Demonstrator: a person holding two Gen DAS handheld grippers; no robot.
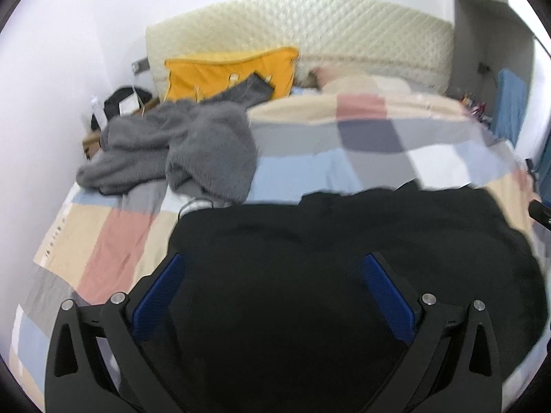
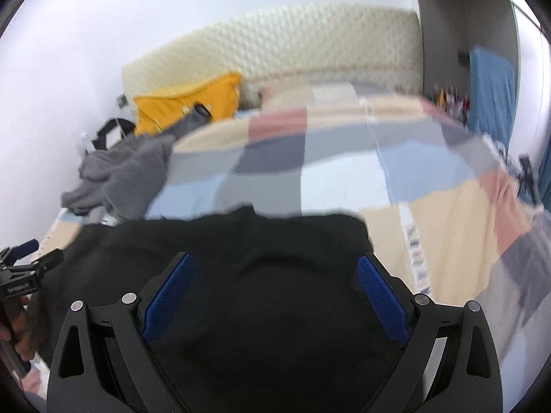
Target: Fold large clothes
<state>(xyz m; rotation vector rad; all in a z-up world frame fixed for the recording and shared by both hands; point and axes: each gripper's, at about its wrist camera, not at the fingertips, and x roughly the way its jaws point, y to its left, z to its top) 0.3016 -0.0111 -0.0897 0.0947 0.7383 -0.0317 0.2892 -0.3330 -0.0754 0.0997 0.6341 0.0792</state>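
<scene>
A large black garment [image 1: 344, 241] lies spread on the near part of a bed with a checked quilt [image 1: 361, 130]. It also shows in the right wrist view [image 2: 261, 251]. My left gripper [image 1: 272, 268] hovers over the garment's near left part, jaws wide open, empty. My right gripper [image 2: 275, 268] hovers over its near right part, jaws wide open, empty. The left gripper shows at the left edge of the right wrist view [image 2: 27, 258]. Both views are motion-blurred.
A crumpled grey fleece garment [image 1: 179, 144] lies on the bed's far left. A yellow pillow [image 1: 227, 72] with a dark item on it leans against the cream quilted headboard [image 1: 310, 31]. A black bag [image 1: 124, 99] sits by the left wall. Blue items [image 2: 489, 93] stand at the right.
</scene>
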